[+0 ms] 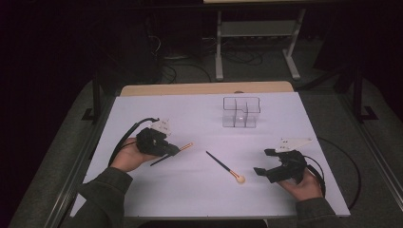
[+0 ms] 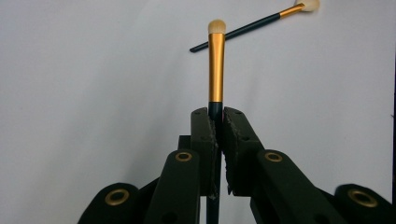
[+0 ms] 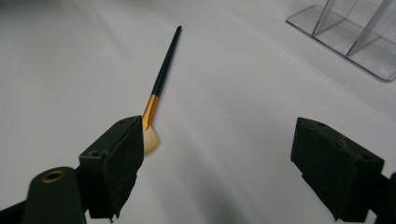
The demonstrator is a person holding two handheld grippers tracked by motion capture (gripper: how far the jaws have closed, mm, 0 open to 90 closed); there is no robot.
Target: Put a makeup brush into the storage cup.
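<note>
Clamped in the left gripper (image 2: 216, 122), 1 gold-ferruled brush (image 2: 216, 70) points toward the clear organizer (image 1: 241, 112), probably its destination, while the right gripper (image 3: 219, 154), jaws spread, sits nearer the second brush (image 3: 161, 84).

Open surface, two small obstacles

A loose makeup brush (image 1: 224, 166) is lying mid-surface between the hands; a clear acrylic organizer (image 1: 241, 112) is standing farther back, leaving wide room around both.

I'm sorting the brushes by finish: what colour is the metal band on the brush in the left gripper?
Gold, on the held brush; clearest in the left gripper view.
</note>
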